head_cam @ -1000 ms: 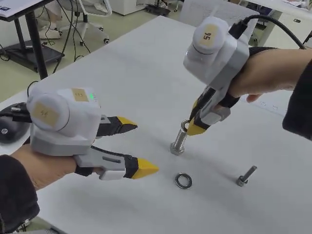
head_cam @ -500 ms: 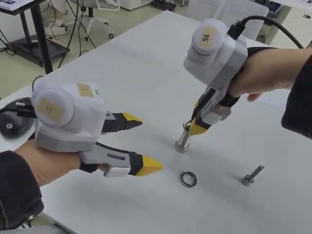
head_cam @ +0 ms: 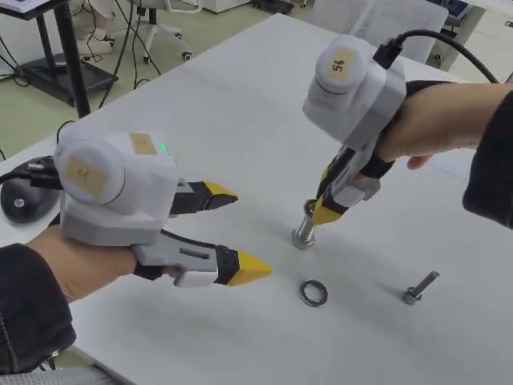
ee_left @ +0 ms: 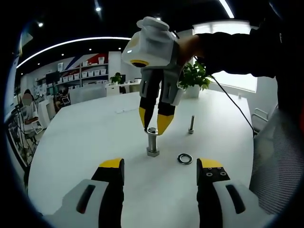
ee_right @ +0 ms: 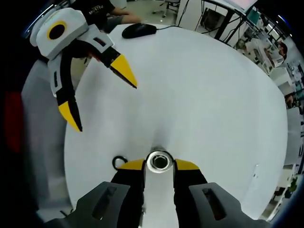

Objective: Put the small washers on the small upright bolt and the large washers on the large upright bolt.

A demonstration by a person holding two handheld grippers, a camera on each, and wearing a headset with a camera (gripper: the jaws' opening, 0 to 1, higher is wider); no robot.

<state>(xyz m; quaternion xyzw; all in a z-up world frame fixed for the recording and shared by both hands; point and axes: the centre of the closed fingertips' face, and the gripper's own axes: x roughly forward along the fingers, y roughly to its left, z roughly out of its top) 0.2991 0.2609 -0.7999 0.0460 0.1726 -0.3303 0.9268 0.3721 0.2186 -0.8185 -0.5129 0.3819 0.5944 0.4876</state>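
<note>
A: What was the surface?

B: A smooth, matte white table. A rounded black mouse sat at its left edge.

A: And the bolts?

B: The big bolt stood upright on its hex head near the middle, its steel shank threaded. The small bolt, thin and grey, stood well apart to its right.

A: What was the right gripper doing?

B: The right gripper pointed down at the top of the big bolt. Its yellow wedge tips were clamped on the held washer, a shiny metal ring with a dark hole. The ring sat right at the bolt's top. I couldn't tell whether it was already over the thread.

A: Any other washers?

B: The loose washer, a flat steel ring, lay on the table near the big bolt's base, between the two bolts.

A: The left gripper?

B: The left gripper hovered above the table left of the big bolt. Its pointed yellow jaws were spread wide and held nothing.
</note>
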